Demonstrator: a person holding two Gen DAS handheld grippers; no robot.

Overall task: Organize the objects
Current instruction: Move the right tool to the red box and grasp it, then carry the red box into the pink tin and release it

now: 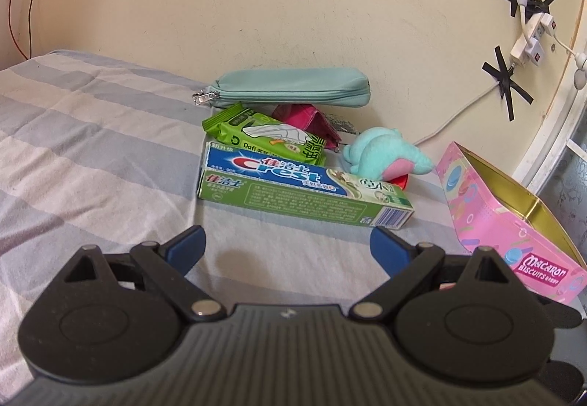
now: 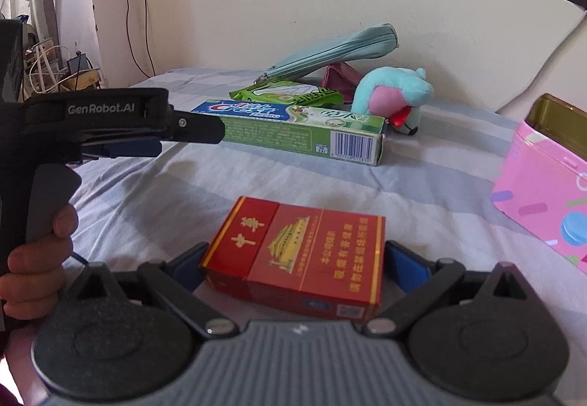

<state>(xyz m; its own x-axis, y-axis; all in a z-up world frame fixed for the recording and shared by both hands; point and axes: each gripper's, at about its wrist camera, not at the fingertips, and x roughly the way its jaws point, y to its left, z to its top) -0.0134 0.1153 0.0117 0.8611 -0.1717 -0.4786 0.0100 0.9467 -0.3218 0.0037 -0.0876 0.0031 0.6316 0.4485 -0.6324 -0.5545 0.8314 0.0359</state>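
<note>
A red cigarette box (image 2: pixel 297 255) sits crosswise between the blue pads of my right gripper (image 2: pixel 293 263), which is shut on it just above the sheet. My left gripper (image 1: pixel 288 248) stands open with nothing between its fingers, just short of a green and blue Crest toothpaste box (image 1: pixel 304 182) lying on the bed. From the right wrist view the left gripper (image 2: pixel 190 138) shows side-on at the toothpaste box's (image 2: pixel 304 130) left end. An open pink biscuit tin (image 1: pixel 513 215) with a gold inside stands at the right, also in the right wrist view (image 2: pixel 543 163).
Behind the toothpaste box lie a green wipes pack (image 1: pixel 264 136), a magenta packet (image 1: pixel 304 116), a teal zip pouch (image 1: pixel 290 88) and a teal plush toy (image 1: pixel 385 156), all near the wall. A taped power strip (image 1: pixel 528 42) and cable hang there. A person's hand (image 2: pixel 36 259) holds the left gripper's handle.
</note>
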